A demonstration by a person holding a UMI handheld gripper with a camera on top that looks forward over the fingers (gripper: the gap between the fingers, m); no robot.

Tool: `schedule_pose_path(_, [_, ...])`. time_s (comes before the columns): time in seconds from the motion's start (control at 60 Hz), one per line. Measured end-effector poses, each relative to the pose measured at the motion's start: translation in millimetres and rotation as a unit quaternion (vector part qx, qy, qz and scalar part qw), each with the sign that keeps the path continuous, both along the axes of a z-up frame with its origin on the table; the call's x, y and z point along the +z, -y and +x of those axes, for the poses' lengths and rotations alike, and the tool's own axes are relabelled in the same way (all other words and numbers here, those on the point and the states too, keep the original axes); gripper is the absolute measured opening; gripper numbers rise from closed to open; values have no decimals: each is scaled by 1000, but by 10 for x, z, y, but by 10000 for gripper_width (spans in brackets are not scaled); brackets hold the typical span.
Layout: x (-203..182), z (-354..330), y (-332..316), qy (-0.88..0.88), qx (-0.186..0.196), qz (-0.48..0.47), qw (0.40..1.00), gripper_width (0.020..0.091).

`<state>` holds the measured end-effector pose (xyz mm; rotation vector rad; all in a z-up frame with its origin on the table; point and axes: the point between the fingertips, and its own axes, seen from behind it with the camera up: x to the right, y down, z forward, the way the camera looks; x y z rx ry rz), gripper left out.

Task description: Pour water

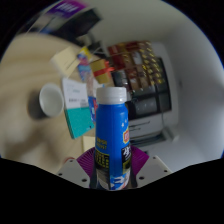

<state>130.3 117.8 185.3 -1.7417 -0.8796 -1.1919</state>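
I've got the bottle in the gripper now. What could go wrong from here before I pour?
1. The blue bottle still wears its white cap; tipping it now would probably pour nothing.
2. The gripper holds it low on the body, so the tall bottle might pivot when tilted.
3. The white cup sits beside cartons; swinging over could knock them.

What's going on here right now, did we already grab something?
Yes. The hand-held gripper has its purple-padded fingers closed on a tall blue plastic bottle with a white cap, held upright. Beyond it on the pale tabletop sits a white cup, next to a light blue and white carton. No pouring yet: the bottle isn't tilted.
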Motion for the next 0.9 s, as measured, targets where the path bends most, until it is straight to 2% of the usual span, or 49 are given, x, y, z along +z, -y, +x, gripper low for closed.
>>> schedule_pose_path(0.083, [41,-20,-258,154,27,-37,987,468])
schedule_pose_path(0.1, [223,39,-102,180,34,-54,982,468])
schedule_pose_path(0.133, [111,-15,-312,223,47,-63,972,468])
schedule_pose_path(0.283, [197,-99,-480,374,84,-97,919,468])
schedule_pose_path(0.4, [119,-232,-531,421,114,-115,892,469])
schedule_pose_path(0.55, [42,-296,-533,423,128,-117,890,467])
schedule_pose_path(0.633, [109,-347,-571,361,137,-87,918,469])
schedule_pose_path(0.7, [391,-330,-625,246,118,-26,962,468])
schedule_pose_path(0.767, [653,-261,-610,52,97,51,993,469])
schedule_pose_path(0.867, [941,-24,-355,-239,66,174,953,468])
schedule_pose_path(0.9, [992,94,-453,-306,51,181,933,473])
